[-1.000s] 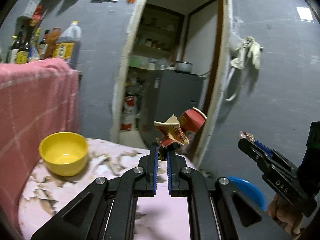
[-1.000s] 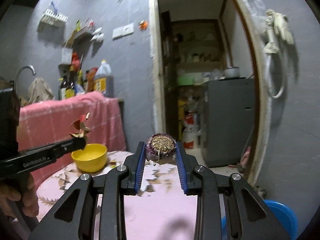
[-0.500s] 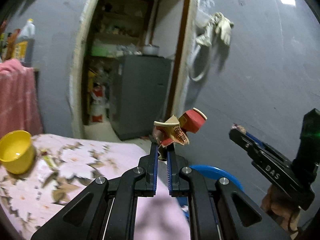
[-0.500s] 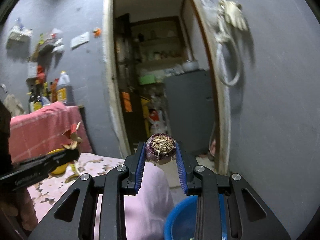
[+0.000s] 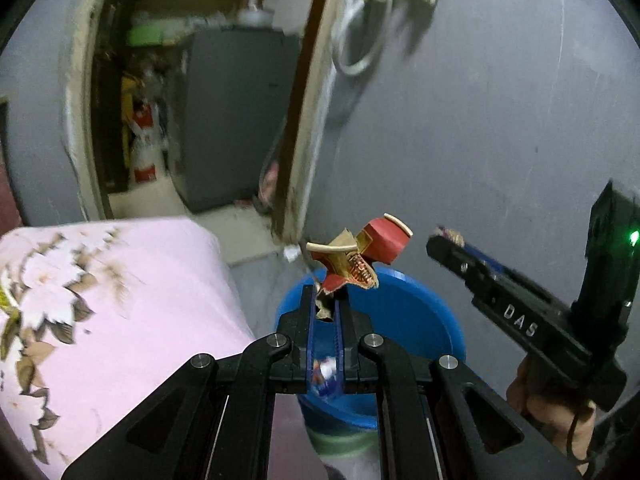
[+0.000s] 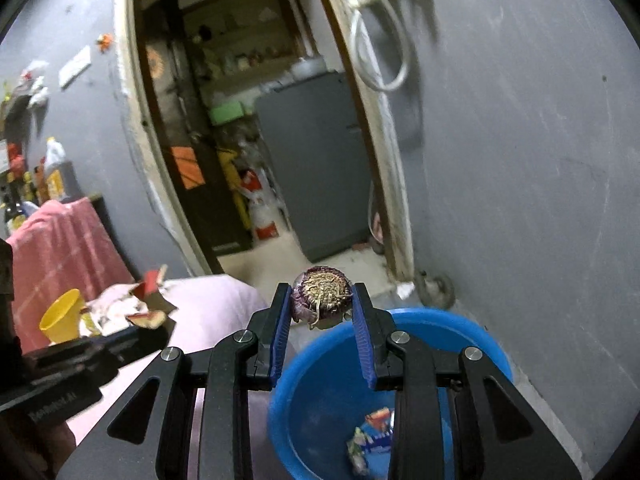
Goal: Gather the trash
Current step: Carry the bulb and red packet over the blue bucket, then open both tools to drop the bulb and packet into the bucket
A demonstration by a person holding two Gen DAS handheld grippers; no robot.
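Hazard assessment, ordered by object size.

1. Counter (image 5: 120, 300): it is draped in a pink floral cloth and sits just left of the bucket. If I release the left load too far left, I judge it lands on the cloth rather than in the bin.

2. Blue bucket (image 6: 472, 332): it stands on the floor beside the counter, against the grey wall, with wrappers (image 6: 372, 428) already in the bottom. Both loads hang near its rim, not over its centre. A release from this height risks a bounce off the rim.

3. Onion scrap (image 6: 322, 294): round, purple-skinned, root end facing the camera. The right tongs (image 6: 320, 312) pinch it at the very fingertips, over the near-left edge of the bucket. I judge that a round object held this far forward can roll out early, and it may drop outside.

4. Torn red carton piece (image 5: 356, 260): the left tongs (image 5: 326, 312) are pressed nearly together on its lower tab only. The bulk stands above the tips and can pivot or tear free.

Pose: both tools point forward and downward toward the bucket, side by side. The right tool is visible at the right edge of the left view, gripped by a hand (image 5: 548, 404).
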